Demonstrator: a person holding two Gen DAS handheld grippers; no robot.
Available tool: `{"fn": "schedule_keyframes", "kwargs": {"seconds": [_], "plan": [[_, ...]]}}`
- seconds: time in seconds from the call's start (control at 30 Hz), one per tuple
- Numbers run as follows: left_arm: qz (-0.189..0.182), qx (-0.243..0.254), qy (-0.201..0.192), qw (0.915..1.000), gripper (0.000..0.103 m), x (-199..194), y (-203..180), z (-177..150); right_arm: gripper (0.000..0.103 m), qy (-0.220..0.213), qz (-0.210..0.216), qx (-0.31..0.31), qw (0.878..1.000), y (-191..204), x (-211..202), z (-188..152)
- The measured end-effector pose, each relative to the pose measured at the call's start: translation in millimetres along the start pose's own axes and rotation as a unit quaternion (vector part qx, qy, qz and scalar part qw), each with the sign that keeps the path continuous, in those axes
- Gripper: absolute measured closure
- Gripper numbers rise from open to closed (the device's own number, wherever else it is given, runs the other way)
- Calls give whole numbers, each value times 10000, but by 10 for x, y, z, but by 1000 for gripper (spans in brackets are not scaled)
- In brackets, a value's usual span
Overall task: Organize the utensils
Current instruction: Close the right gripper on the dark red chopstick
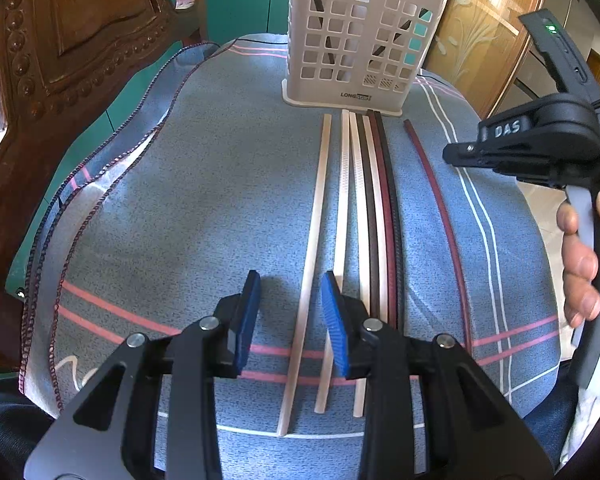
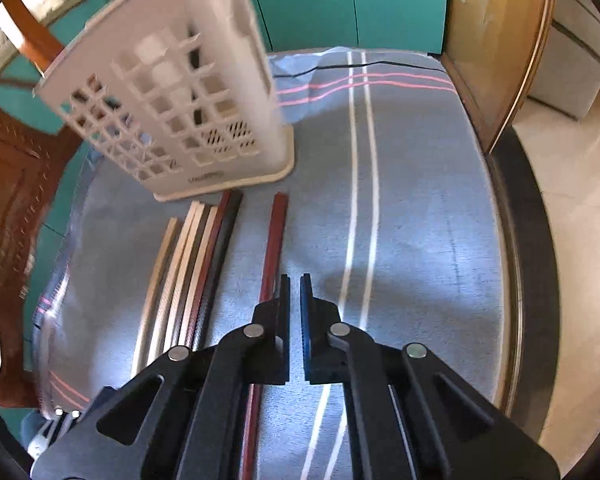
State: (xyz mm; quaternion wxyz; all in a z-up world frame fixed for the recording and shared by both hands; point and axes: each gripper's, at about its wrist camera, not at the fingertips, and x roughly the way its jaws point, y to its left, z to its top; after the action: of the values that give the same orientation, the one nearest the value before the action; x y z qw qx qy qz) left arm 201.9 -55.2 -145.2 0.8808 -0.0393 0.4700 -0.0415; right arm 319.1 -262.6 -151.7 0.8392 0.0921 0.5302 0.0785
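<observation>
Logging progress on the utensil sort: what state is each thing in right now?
Utensil holder: upright on the cloth, dark sticks already inside.
Bundle of chopsticks: lying flat side by side.
Lone red chopstick: flat, apart from the bundle.
Left hand-held gripper: open, straddling a pale chopstick.
Right hand-held gripper: shut, empty.

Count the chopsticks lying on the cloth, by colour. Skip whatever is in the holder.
Pale chopsticks: 4
Dark brown chopstick: 1
Maroon chopsticks: 2, one in the bunch and one lying apart
Black chopstick: 1
Total: 8
</observation>
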Motion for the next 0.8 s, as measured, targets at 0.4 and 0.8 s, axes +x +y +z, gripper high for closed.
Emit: {"fn": "schedule_keyframes", "kwargs": {"seconds": [0.4,0.8], "plan": [[19,81,-26,10000,63,13,-60,-15,88,-72,228,195,9995,-104,6,-9],[286,185,86,9994,71,110,-65,153,65,115,-1,-403,9991,199,217,-79]]}}
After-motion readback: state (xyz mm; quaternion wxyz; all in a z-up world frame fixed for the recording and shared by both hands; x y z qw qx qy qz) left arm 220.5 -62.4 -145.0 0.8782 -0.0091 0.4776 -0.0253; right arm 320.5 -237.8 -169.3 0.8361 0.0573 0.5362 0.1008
